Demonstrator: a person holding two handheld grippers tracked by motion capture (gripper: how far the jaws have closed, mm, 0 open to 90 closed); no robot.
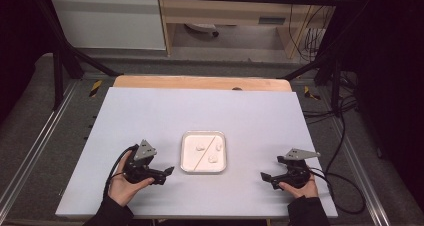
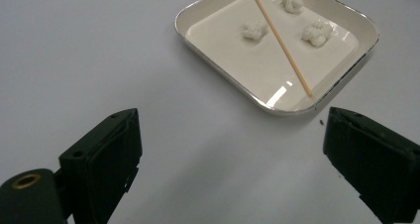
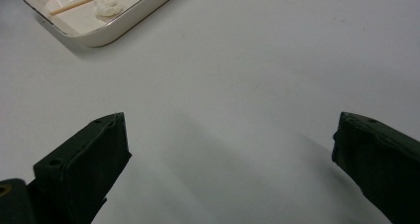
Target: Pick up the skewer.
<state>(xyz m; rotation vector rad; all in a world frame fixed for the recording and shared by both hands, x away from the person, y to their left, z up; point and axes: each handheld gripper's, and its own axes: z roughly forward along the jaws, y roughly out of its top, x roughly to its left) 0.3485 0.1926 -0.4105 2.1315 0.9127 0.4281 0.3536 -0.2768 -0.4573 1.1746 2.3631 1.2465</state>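
Black jaws of the left gripper (image 2: 230, 164) stand wide apart over bare table, with nothing between them, and the right gripper (image 3: 230, 169) gapes just as wide. Between both sits one shallow white square tray with a metal rim (image 1: 185, 156), holding three small white crumpled lumps (image 2: 255, 29) and one thin wooden stick (image 2: 282, 43) laid diagonally. From the right gripper view one lump is clear. A pale lavender tabletop (image 1: 150, 116) rests on a wooden board (image 1: 200, 82); grey carpet and cables surround it.

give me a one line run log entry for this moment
left gripper: open, empty, left of tray | right gripper: open, empty | tray: wooden stick, three white lumps
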